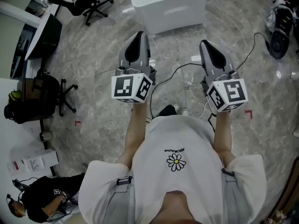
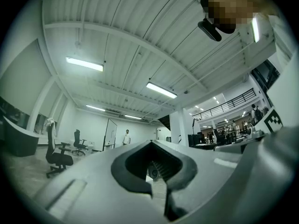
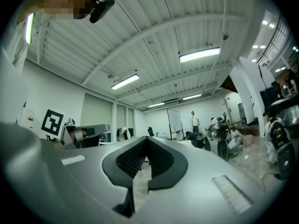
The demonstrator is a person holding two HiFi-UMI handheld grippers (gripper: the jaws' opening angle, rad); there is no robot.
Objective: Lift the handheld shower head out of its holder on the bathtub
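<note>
1. Head view has you standing on a grey marbled floor [image 1: 98, 55]. You hold both grippers out in front of your white T-shirt [image 1: 175, 139], side by side and well apart, both pointing away from you.
2. Your left gripper [image 1: 138, 34] has its jaws pressed together with nothing between them. The left gripper view [image 2: 152, 143] shows the tips meeting ahead of the dark hollow.
3. Your right gripper [image 1: 206, 44] is closed and empty too, and its tips meet in the right gripper view [image 3: 145, 138].
4. A white tub-like block [image 1: 166, 3] sits on the floor at the far centre, beyond both grippers and apart from them. You cannot make out the shower head or its holder from here.
5. A dark cable [image 1: 174, 69] lies on the floor between the two grippers.
6. A black office chair [image 1: 91, 1] stands at the far left, and another chair [image 1: 32, 99], with a bag on it, stands nearer on the left.
7. Another person in black [image 1: 44, 199] is at the near left corner.
</note>
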